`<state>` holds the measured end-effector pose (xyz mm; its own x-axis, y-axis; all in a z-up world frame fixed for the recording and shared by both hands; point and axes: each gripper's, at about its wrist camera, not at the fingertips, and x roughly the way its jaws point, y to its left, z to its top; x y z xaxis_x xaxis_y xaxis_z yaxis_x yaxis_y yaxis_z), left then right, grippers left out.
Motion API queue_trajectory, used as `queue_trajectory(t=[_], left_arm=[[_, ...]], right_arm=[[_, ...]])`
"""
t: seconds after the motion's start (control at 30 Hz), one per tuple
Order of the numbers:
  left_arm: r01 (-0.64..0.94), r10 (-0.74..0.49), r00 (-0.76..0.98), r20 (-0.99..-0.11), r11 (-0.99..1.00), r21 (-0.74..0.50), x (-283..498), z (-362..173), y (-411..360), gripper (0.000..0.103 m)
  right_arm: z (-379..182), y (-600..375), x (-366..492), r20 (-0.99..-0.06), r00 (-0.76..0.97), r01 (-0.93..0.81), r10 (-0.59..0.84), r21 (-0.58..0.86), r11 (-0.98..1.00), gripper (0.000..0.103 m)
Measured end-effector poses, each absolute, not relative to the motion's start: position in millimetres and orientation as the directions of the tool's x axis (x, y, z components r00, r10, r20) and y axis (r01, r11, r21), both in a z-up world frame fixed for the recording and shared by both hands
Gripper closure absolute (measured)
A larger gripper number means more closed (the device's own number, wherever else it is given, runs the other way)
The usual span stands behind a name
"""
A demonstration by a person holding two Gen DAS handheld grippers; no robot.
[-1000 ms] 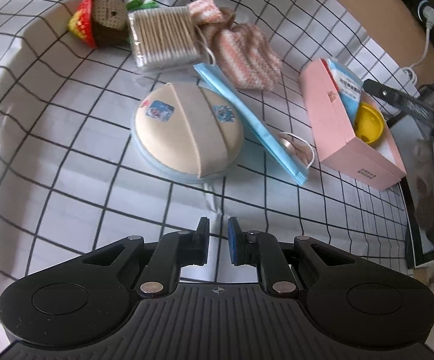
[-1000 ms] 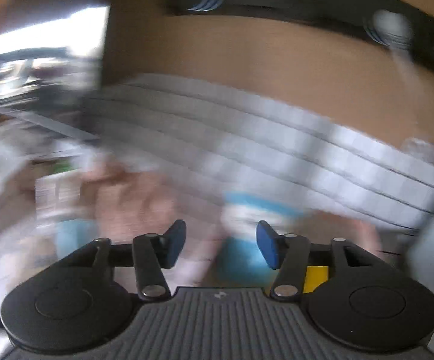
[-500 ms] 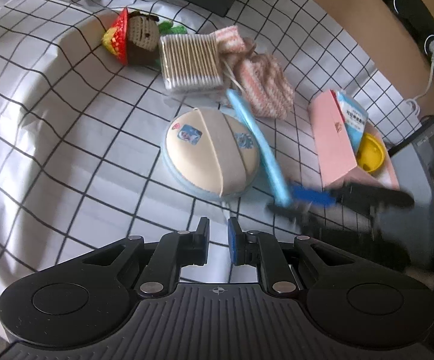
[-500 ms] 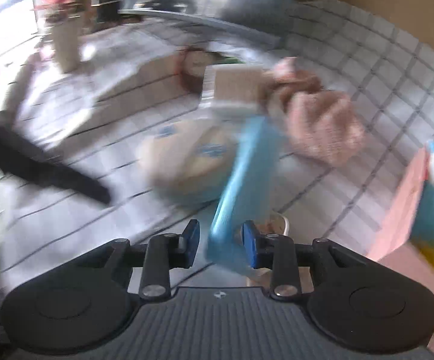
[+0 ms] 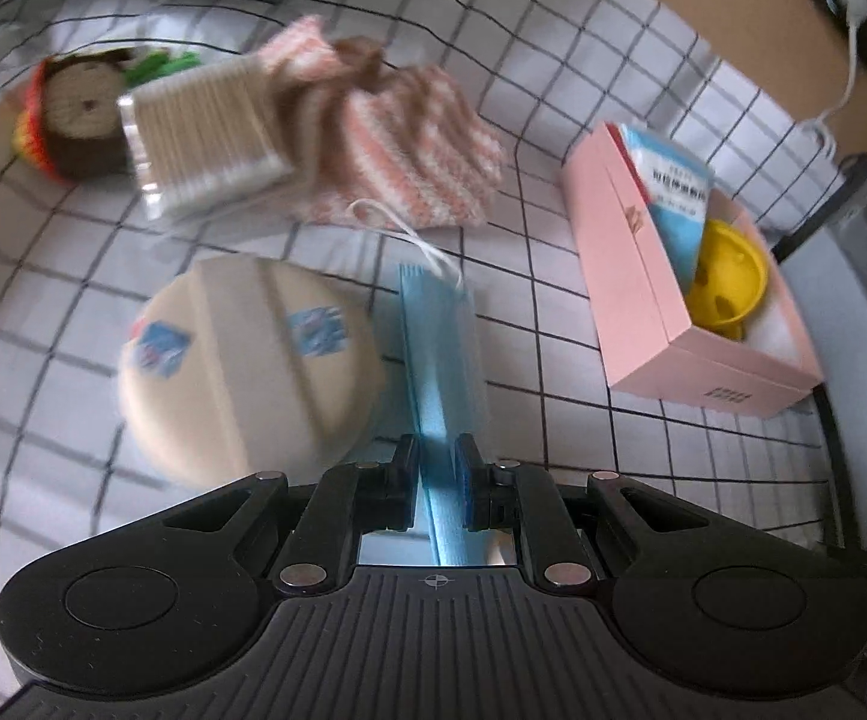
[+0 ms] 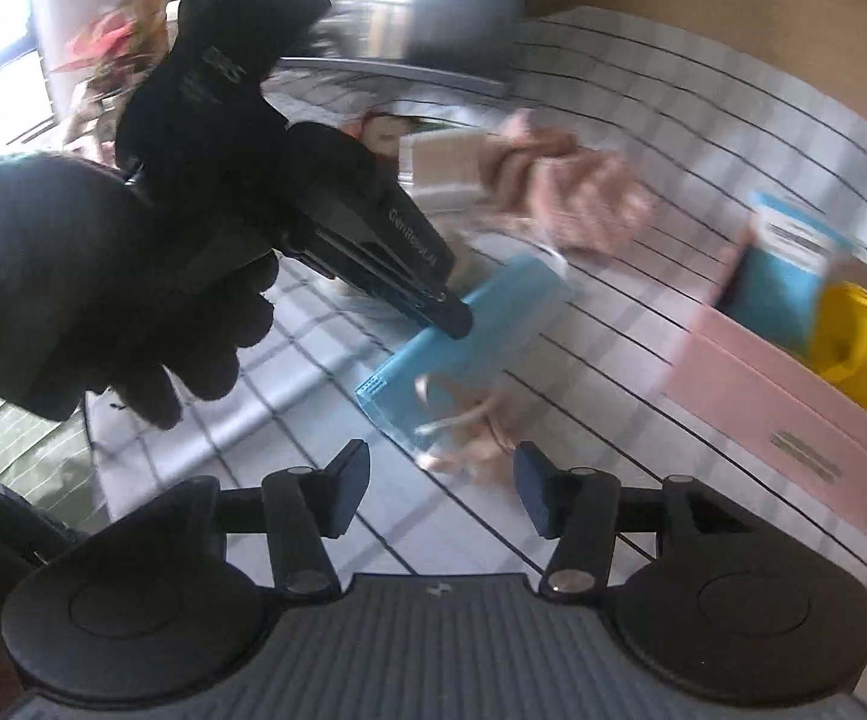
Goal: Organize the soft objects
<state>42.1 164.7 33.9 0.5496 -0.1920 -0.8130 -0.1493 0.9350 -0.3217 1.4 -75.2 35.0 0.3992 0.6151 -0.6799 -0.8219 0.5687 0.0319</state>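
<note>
Left wrist view shows the blue face mask (image 5: 439, 360) caught between the pads of the left hand-held gripper (image 5: 438, 483), which is pinching it near one end. The mask sticks out over the checked surface (image 5: 553, 420), just beside the round cream puff (image 5: 247, 360), and its white ear loop (image 5: 409, 234) trails toward the pink striped knitted pouch (image 5: 397, 150). In the right wrist view, the right hand-held gripper (image 6: 439, 492) is spreading apart with nothing pressed between its pads; the mask's other end lies just ahead of it. A gloved hand (image 6: 73, 288) holds the left tool. The step looks like passing the mask to the left side. Next, I think, the mask needs carrying to the pink box (image 5: 643, 276), which already holds a blue packet (image 5: 673, 192) and a yellow ball (image 5: 727, 276).
</note>
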Motion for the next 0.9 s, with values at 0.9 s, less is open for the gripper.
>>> queue_trajectory(t=[0.9], left_arm=[[0.004, -0.144, 0.547, -0.825, 0.986, -0.169, 122.2, 24.4, 96.7, 0.080]], right_arm=[[14.6, -146.4, -0.8, -0.696, 0.544, -0.623, 0.469, 0.039, 0.781, 0.041]])
